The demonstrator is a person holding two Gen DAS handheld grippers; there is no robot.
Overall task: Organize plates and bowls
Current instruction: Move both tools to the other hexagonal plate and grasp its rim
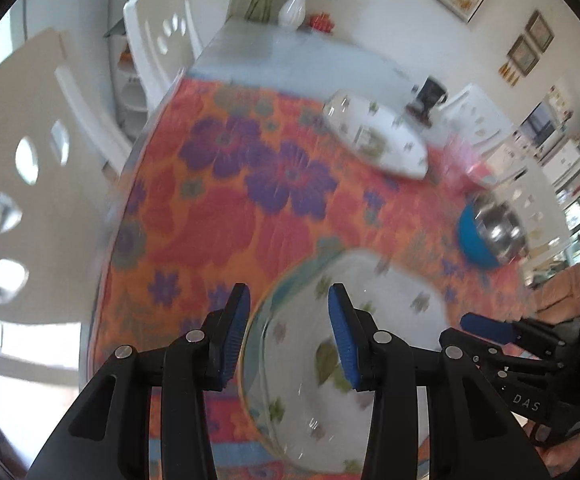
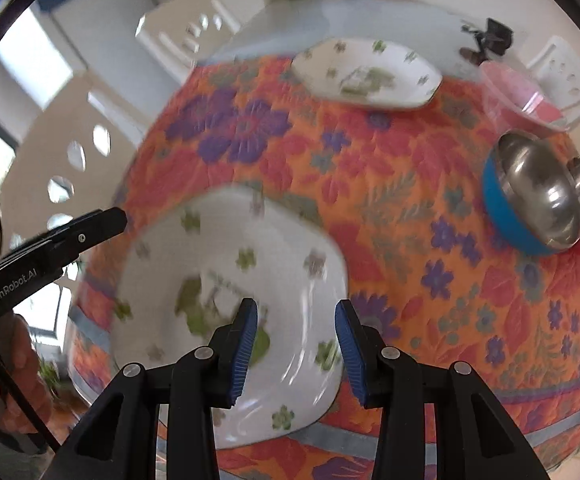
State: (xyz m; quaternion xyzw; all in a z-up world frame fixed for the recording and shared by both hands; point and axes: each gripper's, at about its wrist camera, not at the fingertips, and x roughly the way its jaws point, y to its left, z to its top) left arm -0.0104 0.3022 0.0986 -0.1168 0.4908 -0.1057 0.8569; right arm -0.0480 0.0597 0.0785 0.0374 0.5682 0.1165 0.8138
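The near plate, white with green floral print, lies flat on the floral tablecloth at the table's front edge, partly overhanging or flush with it; motion blur prevents a firm call. This position keeps one rim accessible from the operator's side.

The right gripper hovers over the plate's right rim with its blue pads spread and nothing between them. The rim runs through the gap as seen from the wrist view, which suggests alignment for an edge pinch rather than contact already made.

The left gripper is likewise spread and empty, poised over the plate's left rim. One gripper on each side implies a two-point lift, which would keep a wide, shallow plate level.

A second plate of the same pattern rests at the far edge of the cloth, well apart from the near one. Matching shape makes it the probable stacking partner.

At the right, a steel bowl sits nested inside a blue bowl, with another steel piece just beside it. A translucent pink bowl stands behind them. The bowls appear grouped already; the plates remain unstacked, so the task is judged to be at an early-to-middle stage.

A white vase with flowers stands on the bare tabletop beyond the cloth, clear of the work area.
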